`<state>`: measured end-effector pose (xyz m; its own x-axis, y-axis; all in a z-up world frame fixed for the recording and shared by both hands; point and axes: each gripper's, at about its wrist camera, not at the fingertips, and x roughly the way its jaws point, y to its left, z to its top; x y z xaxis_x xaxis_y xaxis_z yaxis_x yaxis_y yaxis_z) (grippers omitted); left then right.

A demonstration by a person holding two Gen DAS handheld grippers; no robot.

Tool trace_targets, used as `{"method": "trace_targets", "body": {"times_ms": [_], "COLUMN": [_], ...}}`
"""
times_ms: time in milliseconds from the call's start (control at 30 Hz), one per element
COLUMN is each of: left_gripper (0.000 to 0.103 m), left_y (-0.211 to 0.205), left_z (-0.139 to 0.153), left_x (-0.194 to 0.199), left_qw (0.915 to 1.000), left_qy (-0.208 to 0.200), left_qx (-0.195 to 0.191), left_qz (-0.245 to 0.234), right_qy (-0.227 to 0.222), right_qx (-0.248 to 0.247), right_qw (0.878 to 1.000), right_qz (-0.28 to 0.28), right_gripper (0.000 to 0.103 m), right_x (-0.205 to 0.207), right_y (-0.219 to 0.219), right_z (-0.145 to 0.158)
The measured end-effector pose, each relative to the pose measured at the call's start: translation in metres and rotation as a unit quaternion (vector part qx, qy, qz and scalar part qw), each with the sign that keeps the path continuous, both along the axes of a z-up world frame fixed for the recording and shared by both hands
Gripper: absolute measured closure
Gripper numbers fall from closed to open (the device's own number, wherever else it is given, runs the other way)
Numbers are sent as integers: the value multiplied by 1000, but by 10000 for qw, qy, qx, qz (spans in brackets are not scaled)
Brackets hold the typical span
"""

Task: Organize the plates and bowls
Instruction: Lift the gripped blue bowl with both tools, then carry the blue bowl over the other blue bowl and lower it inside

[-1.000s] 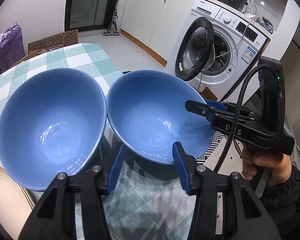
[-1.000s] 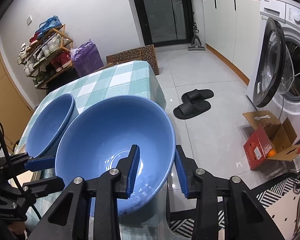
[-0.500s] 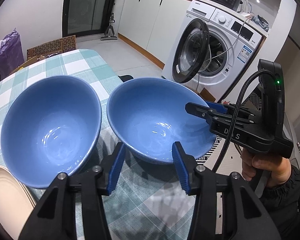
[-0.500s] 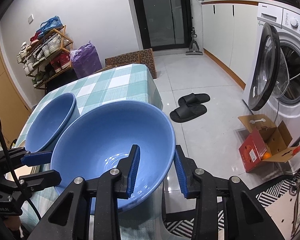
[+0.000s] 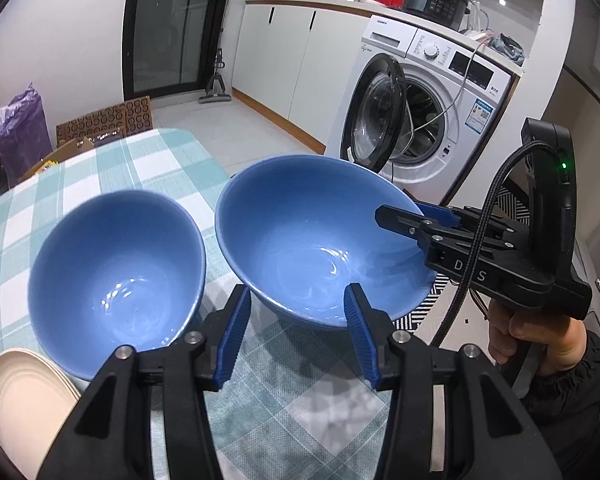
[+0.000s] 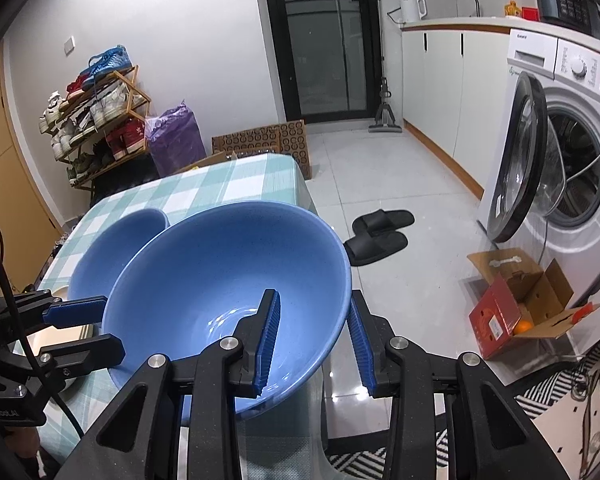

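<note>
Right gripper (image 6: 314, 342) clamped on near rim of right blue bowl (image 6: 220, 280), lifted above checkered table (image 5: 172, 168)'s edge; left gripper (image 5: 296, 336) partly open, holding nothing, left blue bowl (image 5: 116, 272) beside beige plates (image 5: 20, 396).

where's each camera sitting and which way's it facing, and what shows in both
Left wrist: on the left gripper, looking down over the checked table at two blue bowls; the right gripper and the hand holding it show at right.
Right wrist: on the right gripper, clamped on the nearer bowl rim, facing the shoe rack; the left gripper shows at left.
Shared: both bowls, table, washing machine, glass door.
</note>
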<state>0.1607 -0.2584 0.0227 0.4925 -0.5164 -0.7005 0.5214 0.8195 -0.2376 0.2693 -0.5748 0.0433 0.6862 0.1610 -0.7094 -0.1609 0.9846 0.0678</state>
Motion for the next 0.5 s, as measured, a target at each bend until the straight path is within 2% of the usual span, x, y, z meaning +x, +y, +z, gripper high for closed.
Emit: {"method": "trace_targets", "body": {"times_ms": [500], "left_gripper": [55], "left_y": [16], "left_z": [26], "left_x": [-6], "left_qw": [9993], "left_qy": [-357], "left_qx": [2], "left_qz": [84], "right_qy": [-416], "right_qx": [16], "right_qw": [9991], "right_qz": [78], "right_gripper": [67], "right_x": [-10], "right_y": [16], "right_z": [38]}}
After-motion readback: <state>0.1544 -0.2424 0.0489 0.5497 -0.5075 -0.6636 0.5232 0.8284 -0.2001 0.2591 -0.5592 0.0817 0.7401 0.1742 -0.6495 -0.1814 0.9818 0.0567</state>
